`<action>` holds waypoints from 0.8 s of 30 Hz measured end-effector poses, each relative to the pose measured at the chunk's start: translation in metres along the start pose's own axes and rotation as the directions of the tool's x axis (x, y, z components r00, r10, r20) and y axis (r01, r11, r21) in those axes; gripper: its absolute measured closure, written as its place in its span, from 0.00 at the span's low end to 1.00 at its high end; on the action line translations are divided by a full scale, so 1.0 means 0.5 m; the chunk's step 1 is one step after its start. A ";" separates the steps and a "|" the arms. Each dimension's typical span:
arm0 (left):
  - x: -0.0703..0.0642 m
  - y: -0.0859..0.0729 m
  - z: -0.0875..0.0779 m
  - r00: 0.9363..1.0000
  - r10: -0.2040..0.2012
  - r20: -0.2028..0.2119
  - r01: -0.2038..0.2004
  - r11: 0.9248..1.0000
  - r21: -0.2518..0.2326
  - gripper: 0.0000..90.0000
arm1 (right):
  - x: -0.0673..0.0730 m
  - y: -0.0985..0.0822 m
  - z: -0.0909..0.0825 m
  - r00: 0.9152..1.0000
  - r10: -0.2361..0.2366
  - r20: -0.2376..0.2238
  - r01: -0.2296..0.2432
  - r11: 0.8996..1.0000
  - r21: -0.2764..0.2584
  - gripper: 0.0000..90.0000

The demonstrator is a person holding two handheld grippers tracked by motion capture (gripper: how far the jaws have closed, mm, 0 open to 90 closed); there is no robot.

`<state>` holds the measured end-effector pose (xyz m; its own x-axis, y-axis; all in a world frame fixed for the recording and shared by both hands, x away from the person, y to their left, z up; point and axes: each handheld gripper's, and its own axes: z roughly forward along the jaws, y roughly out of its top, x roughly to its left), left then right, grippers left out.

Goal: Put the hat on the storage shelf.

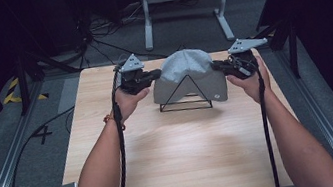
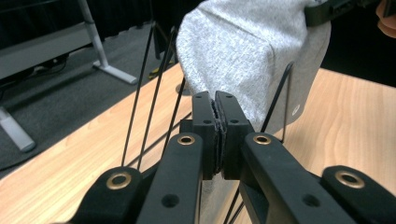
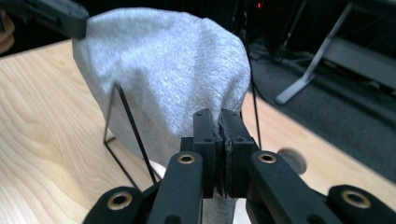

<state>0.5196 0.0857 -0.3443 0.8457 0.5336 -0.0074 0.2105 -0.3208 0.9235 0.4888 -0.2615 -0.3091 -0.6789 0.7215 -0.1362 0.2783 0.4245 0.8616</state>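
Grey cap (image 1: 186, 72) draped over black wire stand (image 1: 186, 101), brim forward.

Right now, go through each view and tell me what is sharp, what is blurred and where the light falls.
High view: soft overall, wooden table evenly lit, surroundings dark. Left gripper view: grey cap sharp, the nearest jaw arms blurred. Right gripper view: cap crown bright and slightly soft, the floor behind dim.

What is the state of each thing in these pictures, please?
Grey cap: draped on the stand, brim toward the person, held at both sides.
Wire stand: upright on the table.
Left gripper: jaws shut on the cap.
Right gripper: jaws shut on the cap.
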 end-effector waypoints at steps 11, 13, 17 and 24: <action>-0.007 -0.053 0.035 0.999 0.030 -0.015 -0.028 0.997 0.079 0.98 | 0.012 -0.077 0.052 0.998 0.054 -0.041 -0.052 0.998 0.043 0.96; -0.014 -0.061 0.040 0.999 0.039 -0.028 -0.036 0.994 0.102 0.98 | 0.016 -0.086 0.058 0.998 0.055 -0.040 -0.053 0.997 0.052 0.96; -0.018 -0.071 0.041 0.999 0.027 -0.037 -0.024 0.996 0.086 0.97 | 0.019 -0.098 0.067 0.998 0.061 -0.034 -0.059 0.996 0.069 0.96; -0.031 -0.090 0.010 0.996 0.065 -0.061 -0.057 0.992 0.116 0.96 | 0.022 -0.107 0.048 0.999 0.052 -0.007 -0.051 0.996 0.071 0.94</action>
<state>0.4994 0.0880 -0.3876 0.8263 0.5582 0.0757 0.2168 -0.4392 0.8718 0.4829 -0.2631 -0.3686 -0.6683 0.7387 -0.0883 0.3601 0.4250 0.8305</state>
